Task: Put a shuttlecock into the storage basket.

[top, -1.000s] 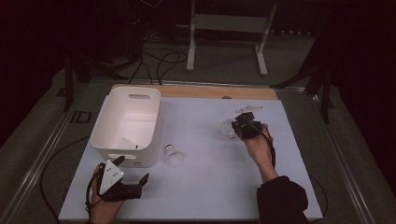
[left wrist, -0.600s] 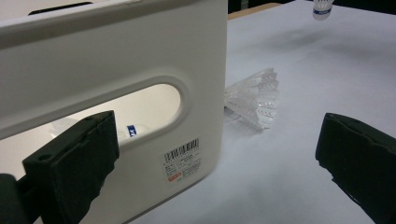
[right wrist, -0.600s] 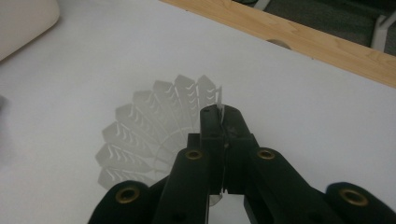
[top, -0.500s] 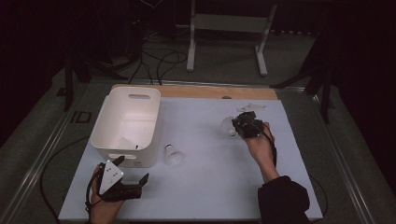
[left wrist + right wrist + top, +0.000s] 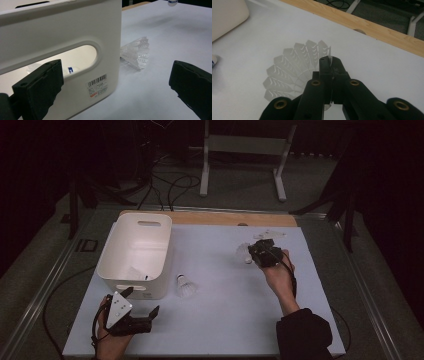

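Note:
A white feather shuttlecock (image 5: 292,72) lies at the table's far right, and my right gripper (image 5: 330,61) is shut on the edge of its skirt. From the high view this shuttlecock (image 5: 244,252) sits just left of the right gripper (image 5: 260,251). A second shuttlecock (image 5: 184,285) lies beside the white bin (image 5: 145,216). My left gripper (image 5: 141,301) rests open near the table's front edge, in front of the bin. In the left gripper view, the bin wall (image 5: 62,32) and that shuttlecock (image 5: 136,51) stand beyond the wide-apart jaws of the left gripper (image 5: 115,86).
Inside the bin lies a shuttlecock with a blue band (image 5: 71,70), seen through the handle slot. A clear shuttlecock (image 5: 270,234) lies behind the right gripper near the wooden back edge (image 5: 210,218). Cables and a stand are on the floor beyond.

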`<state>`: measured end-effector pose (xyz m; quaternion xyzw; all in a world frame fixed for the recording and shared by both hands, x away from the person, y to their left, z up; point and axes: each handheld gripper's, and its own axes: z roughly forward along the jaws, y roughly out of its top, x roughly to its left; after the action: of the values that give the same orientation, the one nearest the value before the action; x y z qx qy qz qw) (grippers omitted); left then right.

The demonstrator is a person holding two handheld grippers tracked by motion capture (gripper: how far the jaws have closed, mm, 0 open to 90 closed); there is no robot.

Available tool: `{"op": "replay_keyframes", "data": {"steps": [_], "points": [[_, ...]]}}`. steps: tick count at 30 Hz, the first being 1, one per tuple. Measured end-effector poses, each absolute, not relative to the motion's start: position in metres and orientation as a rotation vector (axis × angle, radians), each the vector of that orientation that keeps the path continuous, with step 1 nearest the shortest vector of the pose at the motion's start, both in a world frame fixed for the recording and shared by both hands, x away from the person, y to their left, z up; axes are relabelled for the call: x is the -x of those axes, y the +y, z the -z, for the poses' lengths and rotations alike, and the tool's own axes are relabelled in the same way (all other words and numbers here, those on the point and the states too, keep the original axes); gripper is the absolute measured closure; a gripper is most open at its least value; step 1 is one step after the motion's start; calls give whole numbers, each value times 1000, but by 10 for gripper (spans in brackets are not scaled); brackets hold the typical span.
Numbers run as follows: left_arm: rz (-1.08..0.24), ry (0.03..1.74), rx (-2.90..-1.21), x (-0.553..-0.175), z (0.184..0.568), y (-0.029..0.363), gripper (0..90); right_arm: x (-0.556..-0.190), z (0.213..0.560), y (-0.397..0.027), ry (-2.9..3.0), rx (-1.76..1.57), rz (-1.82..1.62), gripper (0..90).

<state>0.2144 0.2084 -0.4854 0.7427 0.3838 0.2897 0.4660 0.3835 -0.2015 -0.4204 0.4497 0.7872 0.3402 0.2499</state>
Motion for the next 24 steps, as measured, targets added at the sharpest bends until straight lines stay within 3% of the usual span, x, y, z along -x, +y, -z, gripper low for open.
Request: {"op": "replay_keyframes", "data": {"steps": [24], "points": [[-711, 936, -1820, -214, 485, 209, 0, -380, 404, -195, 2121, -1185, -962, 893]]}}
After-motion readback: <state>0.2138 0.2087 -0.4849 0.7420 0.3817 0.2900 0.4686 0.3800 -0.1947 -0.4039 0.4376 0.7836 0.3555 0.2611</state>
